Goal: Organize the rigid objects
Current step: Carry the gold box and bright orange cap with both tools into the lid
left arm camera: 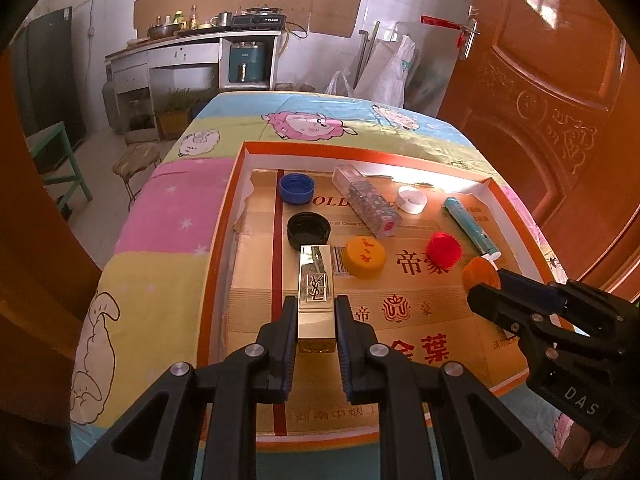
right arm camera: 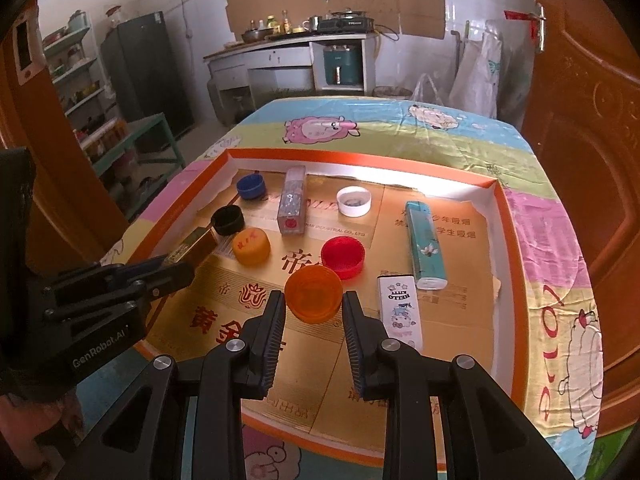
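From the left wrist, we see our left gripper (left arm camera: 316, 312) angled down over the orange-rimmed box tray (left arm camera: 224, 216), jaws clamped on a gold lipstick case (left arm camera: 316, 296) with an embossed logo, lying lengthwise toward twelve o'clock; the right gripper (left arm camera: 486, 284) enters at three o'clock. From the right wrist, our right gripper (right arm camera: 314, 300) tilts down, jaws narrowly parted and pressed on an orange bottle cap (right arm camera: 314, 294), translucent and open side up, a red cap (right arm camera: 343, 257) touching at one o'clock.

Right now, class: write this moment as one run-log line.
left gripper: shut on gold case | right gripper: shut on orange cap | both over tray
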Demonstrator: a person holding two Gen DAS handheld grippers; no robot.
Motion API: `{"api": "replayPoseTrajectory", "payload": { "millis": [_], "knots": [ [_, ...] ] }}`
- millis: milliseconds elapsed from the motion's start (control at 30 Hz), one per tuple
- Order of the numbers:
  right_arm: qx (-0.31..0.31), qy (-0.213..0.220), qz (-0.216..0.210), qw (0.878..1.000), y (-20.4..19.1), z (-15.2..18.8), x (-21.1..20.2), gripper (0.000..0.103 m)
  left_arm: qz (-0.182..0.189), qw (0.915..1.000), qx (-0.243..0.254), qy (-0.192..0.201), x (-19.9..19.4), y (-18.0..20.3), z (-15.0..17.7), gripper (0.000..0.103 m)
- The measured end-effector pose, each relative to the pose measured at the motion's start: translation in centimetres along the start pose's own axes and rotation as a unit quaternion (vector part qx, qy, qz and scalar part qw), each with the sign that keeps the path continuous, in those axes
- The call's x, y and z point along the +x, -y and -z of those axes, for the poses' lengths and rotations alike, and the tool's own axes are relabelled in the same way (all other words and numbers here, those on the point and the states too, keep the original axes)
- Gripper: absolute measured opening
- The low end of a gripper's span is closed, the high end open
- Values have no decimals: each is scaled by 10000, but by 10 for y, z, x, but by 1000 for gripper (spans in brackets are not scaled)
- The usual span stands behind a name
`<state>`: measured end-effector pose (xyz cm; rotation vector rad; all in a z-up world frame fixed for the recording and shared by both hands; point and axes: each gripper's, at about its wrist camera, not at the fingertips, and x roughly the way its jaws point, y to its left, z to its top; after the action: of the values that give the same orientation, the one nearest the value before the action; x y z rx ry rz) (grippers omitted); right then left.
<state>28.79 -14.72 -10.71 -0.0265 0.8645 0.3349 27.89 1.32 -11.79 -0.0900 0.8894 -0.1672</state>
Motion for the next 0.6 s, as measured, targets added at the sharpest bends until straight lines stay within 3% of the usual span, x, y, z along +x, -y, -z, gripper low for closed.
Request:
{"api": "replayPoseTrajectory", "payload": {
  "millis": [600],
  "knots": [
    [-61, -208, -25, 9998, -1, -2, 24, 30, -5, 9999, 69, -76, 15, 0, -1, 18]
  ]
}}
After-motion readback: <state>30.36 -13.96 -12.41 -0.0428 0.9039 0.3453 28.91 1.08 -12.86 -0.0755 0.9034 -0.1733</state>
